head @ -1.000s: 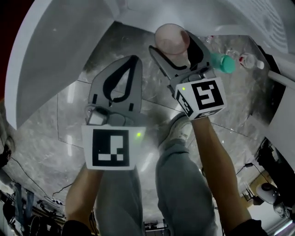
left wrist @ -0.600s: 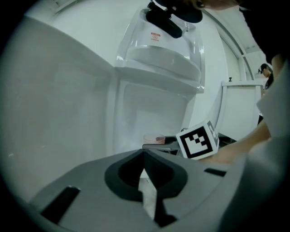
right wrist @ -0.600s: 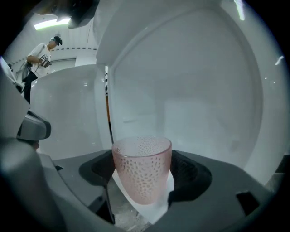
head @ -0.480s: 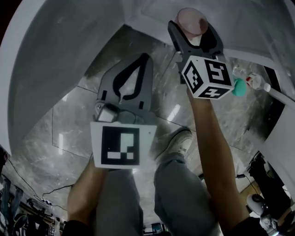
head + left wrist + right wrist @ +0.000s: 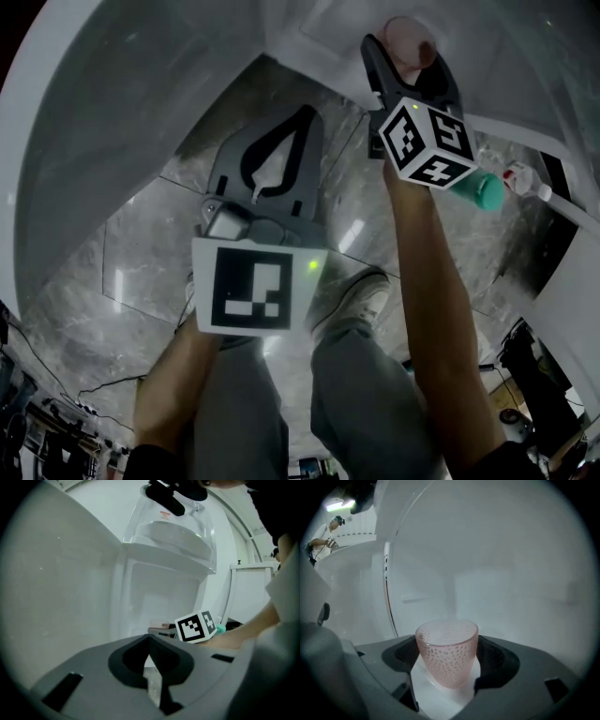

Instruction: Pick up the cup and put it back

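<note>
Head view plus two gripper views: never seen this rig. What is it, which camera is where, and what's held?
There is no robot here: a person holds a two-jaw gripper in each hand. The head view comes from a camera on the person's head. It looks steeply down past both arms to a grey marble floor and their shoe. The black-and-white marker cube is part of the gripper. Each gripper view rides on its own gripper and looks along the jaws. The right gripper is closed on a pink dotted cup, held upright in front of white curved panels. The left gripper is shut and empty. A teal-capped thing lies on the floor.
</note>
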A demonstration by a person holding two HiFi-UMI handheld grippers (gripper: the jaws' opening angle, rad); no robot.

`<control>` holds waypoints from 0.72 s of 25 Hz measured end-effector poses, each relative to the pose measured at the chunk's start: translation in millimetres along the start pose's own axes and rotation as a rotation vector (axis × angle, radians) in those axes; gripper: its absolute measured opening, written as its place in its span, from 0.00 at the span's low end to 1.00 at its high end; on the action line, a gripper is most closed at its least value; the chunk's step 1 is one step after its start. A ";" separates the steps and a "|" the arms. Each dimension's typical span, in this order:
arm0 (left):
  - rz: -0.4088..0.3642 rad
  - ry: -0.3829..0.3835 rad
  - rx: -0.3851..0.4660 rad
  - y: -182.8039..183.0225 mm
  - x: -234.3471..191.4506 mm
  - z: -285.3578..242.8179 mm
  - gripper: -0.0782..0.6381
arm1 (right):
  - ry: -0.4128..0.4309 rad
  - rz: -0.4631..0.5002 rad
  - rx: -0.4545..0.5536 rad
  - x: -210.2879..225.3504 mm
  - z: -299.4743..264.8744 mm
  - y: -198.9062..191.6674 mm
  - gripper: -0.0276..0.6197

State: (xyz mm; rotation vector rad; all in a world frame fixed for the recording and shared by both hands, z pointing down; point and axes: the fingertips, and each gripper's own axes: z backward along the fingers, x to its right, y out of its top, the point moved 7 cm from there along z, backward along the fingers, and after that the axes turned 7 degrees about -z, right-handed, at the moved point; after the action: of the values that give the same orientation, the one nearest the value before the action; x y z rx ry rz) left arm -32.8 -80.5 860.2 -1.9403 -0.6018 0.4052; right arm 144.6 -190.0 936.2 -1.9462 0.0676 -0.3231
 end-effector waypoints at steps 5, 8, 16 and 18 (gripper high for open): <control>0.004 -0.002 -0.016 -1.7 2.8 0.6 0.13 | 0.016 0.000 -0.046 -7.1 4.9 -9.3 0.64; 0.022 0.006 -0.029 -0.4 3.3 1.4 0.13 | 0.018 -0.021 -0.038 -11.1 15.3 -4.4 0.67; 0.039 0.100 -0.040 11.5 1.5 12.9 0.13 | 0.106 -0.119 -0.027 -50.4 79.8 23.0 0.67; 0.049 0.106 -0.032 18.0 4.0 16.2 0.13 | 0.150 -0.134 -0.026 -65.4 97.7 30.0 0.57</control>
State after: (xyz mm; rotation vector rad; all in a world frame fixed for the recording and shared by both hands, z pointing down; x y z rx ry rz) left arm -33.9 -72.6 836.9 -1.9969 -0.4962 0.3231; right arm 109.9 -101.0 861.4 -1.9543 0.0391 -0.5597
